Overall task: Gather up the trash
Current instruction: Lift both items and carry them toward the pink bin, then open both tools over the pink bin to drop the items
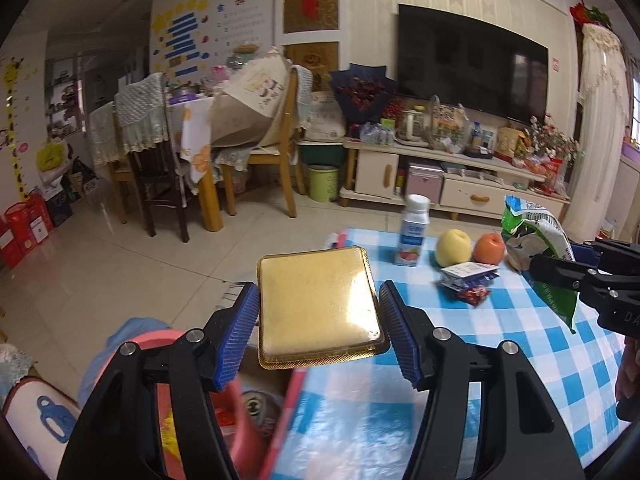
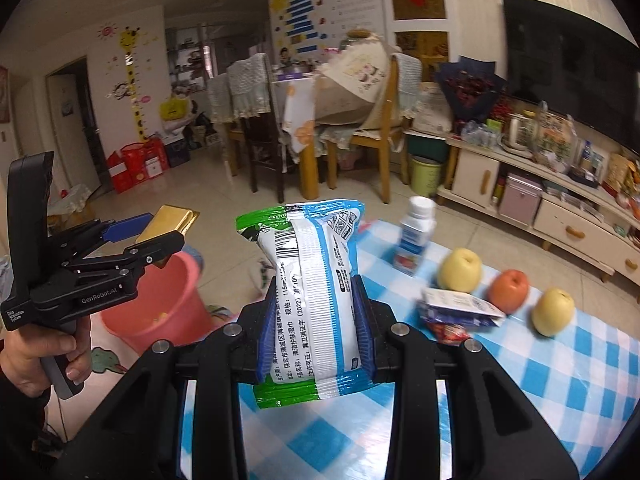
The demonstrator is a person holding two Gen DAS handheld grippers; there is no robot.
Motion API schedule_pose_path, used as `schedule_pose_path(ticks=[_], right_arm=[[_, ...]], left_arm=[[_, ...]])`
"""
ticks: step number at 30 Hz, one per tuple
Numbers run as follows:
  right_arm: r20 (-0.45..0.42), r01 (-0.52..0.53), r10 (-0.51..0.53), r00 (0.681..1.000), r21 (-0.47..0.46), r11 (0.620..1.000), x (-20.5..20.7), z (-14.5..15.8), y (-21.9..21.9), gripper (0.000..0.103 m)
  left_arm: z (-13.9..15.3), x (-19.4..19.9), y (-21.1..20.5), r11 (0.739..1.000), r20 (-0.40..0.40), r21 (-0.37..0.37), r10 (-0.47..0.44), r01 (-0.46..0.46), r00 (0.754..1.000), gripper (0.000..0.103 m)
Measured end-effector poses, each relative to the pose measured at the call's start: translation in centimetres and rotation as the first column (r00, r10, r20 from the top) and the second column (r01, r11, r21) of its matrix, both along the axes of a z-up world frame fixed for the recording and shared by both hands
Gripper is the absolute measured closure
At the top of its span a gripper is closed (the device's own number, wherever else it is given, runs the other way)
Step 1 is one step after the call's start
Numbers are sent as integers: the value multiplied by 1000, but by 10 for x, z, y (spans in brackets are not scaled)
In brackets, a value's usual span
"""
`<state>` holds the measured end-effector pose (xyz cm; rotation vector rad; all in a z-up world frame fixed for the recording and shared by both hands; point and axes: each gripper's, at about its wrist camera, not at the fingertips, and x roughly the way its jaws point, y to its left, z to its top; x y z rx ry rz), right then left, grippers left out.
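My left gripper (image 1: 318, 312) is shut on a gold foil tray (image 1: 318, 304), holding it flat at the table's left edge, above the pink bucket (image 1: 240, 432). In the right wrist view the left gripper (image 2: 160, 232) with the gold tray (image 2: 170, 220) hangs over the pink bucket (image 2: 160, 300). My right gripper (image 2: 316, 328) is shut on a green, blue and white wet-wipe packet (image 2: 312, 292), held upright above the table; the packet also shows in the left wrist view (image 1: 540, 248). Small crumpled wrappers (image 2: 456, 312) lie on the blue checked tablecloth (image 2: 540, 392).
A small white bottle (image 2: 414, 236), two yellow apples (image 2: 458, 270) and an orange fruit (image 2: 508, 290) stand on the table. Beyond are a tiled floor, dining chairs (image 2: 360, 128), a green bin (image 2: 424, 176) and a TV cabinet (image 2: 540, 200).
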<state>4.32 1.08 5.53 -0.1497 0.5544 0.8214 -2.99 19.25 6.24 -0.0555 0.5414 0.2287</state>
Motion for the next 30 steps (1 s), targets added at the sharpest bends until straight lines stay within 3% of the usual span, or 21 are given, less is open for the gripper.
schedule_pose_path(ticks=[9, 15, 25, 26, 28, 30], right_arm=[[-23, -200, 200, 980, 3, 980, -28, 14, 128, 68], [-57, -281, 280, 958, -1, 960, -46, 10, 209, 68], [-111, -312, 313, 943, 26, 950, -49, 8, 273, 66], [-119, -312, 313, 942, 30, 950, -48, 7, 275, 63], [-113, -299, 301, 947, 32, 954, -47, 5, 275, 40], [-108, -282, 284, 953, 29, 959, -45, 3, 278, 33]], left_arm=[[-3, -61, 98, 987, -25, -15, 162, -162, 987, 41], [-8, -81, 145, 974, -49, -17, 224, -225, 973, 41], [-22, -82, 192, 965, -91, -60, 250, -256, 964, 38], [-25, -81, 195, 963, -97, -57, 259, -265, 961, 37], [-29, -81, 197, 960, -103, -59, 265, -272, 959, 32], [-33, -82, 201, 957, -106, -59, 278, -285, 955, 25]])
